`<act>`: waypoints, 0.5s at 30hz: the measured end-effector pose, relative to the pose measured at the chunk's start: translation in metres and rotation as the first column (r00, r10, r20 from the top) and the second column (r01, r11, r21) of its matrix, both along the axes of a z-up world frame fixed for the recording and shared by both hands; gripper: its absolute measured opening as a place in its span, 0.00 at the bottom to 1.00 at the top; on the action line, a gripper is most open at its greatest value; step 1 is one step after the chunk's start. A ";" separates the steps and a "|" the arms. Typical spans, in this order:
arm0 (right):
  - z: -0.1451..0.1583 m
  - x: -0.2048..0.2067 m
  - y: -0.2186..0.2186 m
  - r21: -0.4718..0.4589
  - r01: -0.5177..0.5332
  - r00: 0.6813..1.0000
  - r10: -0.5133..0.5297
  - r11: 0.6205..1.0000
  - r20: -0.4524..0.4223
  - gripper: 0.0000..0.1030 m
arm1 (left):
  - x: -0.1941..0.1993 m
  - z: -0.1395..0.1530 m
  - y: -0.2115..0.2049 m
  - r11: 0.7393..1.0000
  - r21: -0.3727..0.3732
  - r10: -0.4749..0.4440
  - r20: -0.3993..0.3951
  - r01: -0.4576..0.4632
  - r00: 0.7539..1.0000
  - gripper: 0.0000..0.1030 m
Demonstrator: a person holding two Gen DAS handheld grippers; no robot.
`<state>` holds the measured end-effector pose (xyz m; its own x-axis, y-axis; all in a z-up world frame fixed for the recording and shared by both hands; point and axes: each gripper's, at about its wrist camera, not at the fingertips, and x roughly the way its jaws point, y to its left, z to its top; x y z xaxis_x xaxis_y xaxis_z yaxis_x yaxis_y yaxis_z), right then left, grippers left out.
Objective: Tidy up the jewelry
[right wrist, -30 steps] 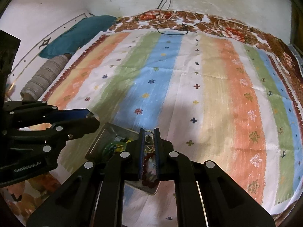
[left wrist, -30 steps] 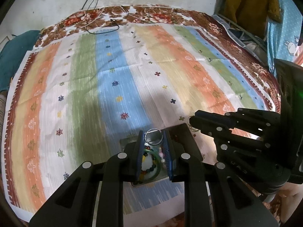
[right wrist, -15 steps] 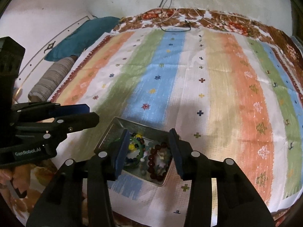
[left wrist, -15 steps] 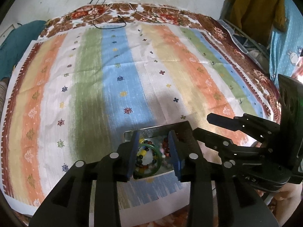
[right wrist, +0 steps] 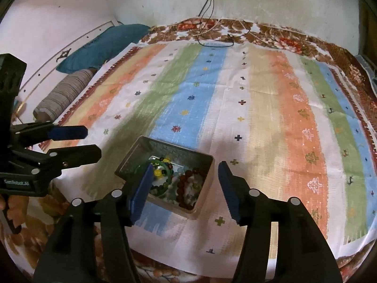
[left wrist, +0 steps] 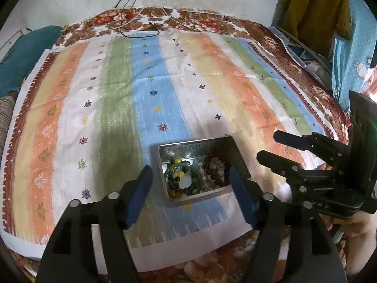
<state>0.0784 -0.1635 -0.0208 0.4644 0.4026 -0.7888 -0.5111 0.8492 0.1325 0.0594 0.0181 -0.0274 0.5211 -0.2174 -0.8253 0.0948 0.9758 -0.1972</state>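
An open silver tin [left wrist: 162,151] lies on the striped cloth near its front edge. Inside it are a green bangle [left wrist: 175,166], a dark red bead bracelet [left wrist: 212,162] and other bead strings. My left gripper [left wrist: 189,179] hangs just above the tin's near side. Its jaws are opening and no pad touches anything. My right gripper [right wrist: 186,167] hovers over the same tin [right wrist: 132,155], also opening, with the bangle [right wrist: 162,165] and red bracelet [right wrist: 186,176] seen between its blue pads but not pressed. Each gripper shows in the other's view: right [left wrist: 267,146], left [right wrist: 92,141].
The striped cloth [left wrist: 153,89] covers a floral bedspread [left wrist: 271,40]. A teal pillow [right wrist: 103,42] and a striped bolster [right wrist: 63,96] lie at the left, and black cables [right wrist: 212,40] at the far edge. Hanging clothes [left wrist: 313,11] are at the right. A hand [left wrist: 360,226] holds the right gripper.
Both grippers were nearly shut low over the tin; now both stand wide apart and have drawn back a little, so the whole tin and its jewelry show.
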 end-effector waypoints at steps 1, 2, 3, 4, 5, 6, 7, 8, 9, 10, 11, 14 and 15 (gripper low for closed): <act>0.000 -0.002 -0.001 0.003 -0.002 1.000 0.002 1.000 0.000 0.60 | -0.003 0.000 -0.001 1.000 0.005 0.000 0.005 0.000 1.000 0.72; 0.000 -0.005 -0.003 0.007 -0.007 1.000 0.007 1.000 -0.001 0.62 | -0.005 0.001 -0.001 1.000 0.010 0.000 0.009 0.000 1.000 0.76; 0.000 -0.005 -0.005 0.009 -0.009 1.000 0.009 1.000 -0.002 0.64 | -0.006 0.001 -0.001 1.000 0.014 0.001 0.013 -0.001 1.000 0.78; 0.000 -0.008 -0.007 0.012 -0.010 1.000 0.010 1.000 0.000 0.66 | -0.008 0.001 -0.001 1.000 0.020 0.002 0.018 -0.002 1.000 0.82; 0.000 -0.009 -0.009 0.014 -0.009 1.000 0.009 1.000 0.001 0.68 | -0.011 0.002 -0.002 1.000 0.028 0.003 0.025 -0.004 1.000 0.85; 0.001 -0.011 -0.010 0.016 -0.008 1.000 0.008 1.000 0.004 0.70 | -0.012 0.002 -0.002 0.999 0.033 0.003 0.029 -0.004 1.000 0.87; 0.001 -0.013 -0.012 0.017 -0.008 1.000 0.007 1.000 0.007 0.72 | -0.014 0.003 -0.003 0.999 0.036 0.002 0.031 -0.003 1.000 0.89; 0.001 -0.015 -0.013 0.017 -0.006 1.000 0.005 1.000 0.013 0.75 | -0.015 0.003 -0.003 0.999 0.038 0.001 0.033 -0.002 0.999 0.91; 0.002 -0.017 -0.014 0.018 -0.002 1.000 0.002 1.000 0.018 0.78 | -0.018 0.003 -0.004 0.999 0.046 0.001 0.039 -0.002 0.999 0.92; 0.003 -0.018 -0.016 0.021 -0.001 1.000 0.000 1.000 0.022 0.79 | -0.020 0.003 -0.004 0.999 0.050 0.001 0.043 -0.004 0.999 0.93; 0.004 -0.020 -0.017 0.027 0.001 1.000 -0.001 1.000 0.027 0.80 | -0.023 0.004 -0.005 0.998 0.055 0.002 0.050 -0.005 0.999 0.94; 0.005 -0.024 -0.019 0.025 0.006 0.999 -0.007 1.000 0.040 0.85 | -0.030 0.005 -0.005 0.998 0.063 0.014 0.063 -0.018 0.998 0.94; 0.006 -0.026 -0.020 0.024 0.006 0.999 -0.007 1.000 0.044 0.87 | -0.032 0.006 -0.005 0.998 0.064 0.019 0.065 -0.023 0.998 0.94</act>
